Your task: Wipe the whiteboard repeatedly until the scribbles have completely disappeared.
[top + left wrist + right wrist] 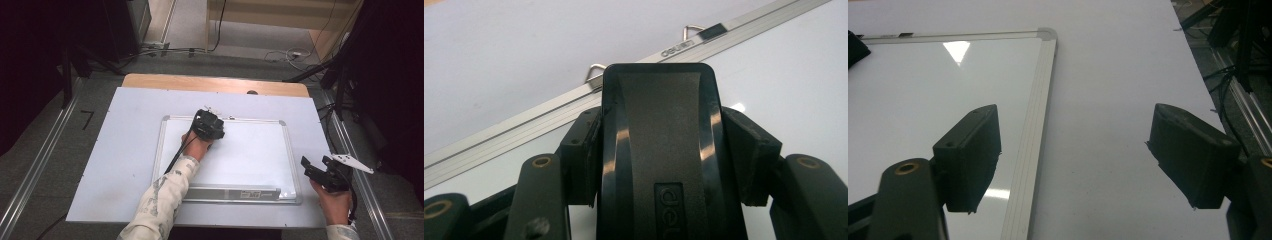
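The left tool (659, 150) clamps a black eraser (659, 125) by its sides; it looks light, stiff and glossy, so slippery. Beneath it lies the whiteboard (260, 150). The right tool (1073, 160) hangs wide open, empty.

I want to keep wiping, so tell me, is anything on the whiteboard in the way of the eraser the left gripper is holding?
Nothing visible. The left gripper holds the black eraser near the whiteboard top edge; its surface looks bare. The right gripper sits open off its right edge.
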The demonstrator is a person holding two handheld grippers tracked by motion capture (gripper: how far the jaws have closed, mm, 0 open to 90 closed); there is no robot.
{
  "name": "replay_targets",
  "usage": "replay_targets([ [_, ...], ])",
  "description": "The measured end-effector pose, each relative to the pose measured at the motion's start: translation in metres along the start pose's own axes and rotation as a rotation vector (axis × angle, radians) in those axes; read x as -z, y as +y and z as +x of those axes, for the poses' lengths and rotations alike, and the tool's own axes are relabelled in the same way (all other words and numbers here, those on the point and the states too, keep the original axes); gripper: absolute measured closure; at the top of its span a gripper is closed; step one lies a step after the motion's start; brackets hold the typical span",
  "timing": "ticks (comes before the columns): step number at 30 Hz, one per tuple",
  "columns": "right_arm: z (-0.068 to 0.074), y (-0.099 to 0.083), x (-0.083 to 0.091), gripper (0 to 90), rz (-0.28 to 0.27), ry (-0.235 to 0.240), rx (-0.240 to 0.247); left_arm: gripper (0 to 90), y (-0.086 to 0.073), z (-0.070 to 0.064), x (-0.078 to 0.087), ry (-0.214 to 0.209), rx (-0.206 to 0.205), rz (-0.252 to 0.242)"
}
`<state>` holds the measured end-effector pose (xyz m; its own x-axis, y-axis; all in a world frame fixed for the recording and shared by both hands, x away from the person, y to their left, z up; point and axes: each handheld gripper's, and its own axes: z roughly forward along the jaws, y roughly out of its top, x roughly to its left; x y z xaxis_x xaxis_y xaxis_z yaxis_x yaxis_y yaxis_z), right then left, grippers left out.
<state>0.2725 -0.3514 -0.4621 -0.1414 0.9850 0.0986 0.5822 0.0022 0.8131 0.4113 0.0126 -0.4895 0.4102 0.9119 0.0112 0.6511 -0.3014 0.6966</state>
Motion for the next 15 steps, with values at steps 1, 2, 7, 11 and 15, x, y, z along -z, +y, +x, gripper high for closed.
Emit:
replay_targets([
  [1, 0.000, 0.000, 0.000, 19.6, -0.001, 0.001, 0.001, 40.5, 0.001, -0.002, -0.001, 0.000, 0.001, -0.004],
  [2, 0.000, 0.000, 0.000, 19.6, -0.001, 0.001, 0.000, 40.5, 0.001, -0.004, -0.002, -0.004, -0.001, -0.005],
  [7, 0.000, 0.000, 0.000, 19.7, -0.001, 0.001, 0.000, 40.5, 0.005, -0.011, -0.005, -0.013, -0.007, -0.005],
  [11, 0.000, 0.000, 0.000, 19.7, -0.002, 0.000, 0.001, 40.5, 0.009, -0.019, -0.008, -0.021, -0.022, -0.002],
  [15, 0.000, 0.000, 0.000, 19.7, -0.002, 0.001, 0.001, 40.5, 0.013, -0.028, -0.012, -0.031, -0.035, -0.007],
])
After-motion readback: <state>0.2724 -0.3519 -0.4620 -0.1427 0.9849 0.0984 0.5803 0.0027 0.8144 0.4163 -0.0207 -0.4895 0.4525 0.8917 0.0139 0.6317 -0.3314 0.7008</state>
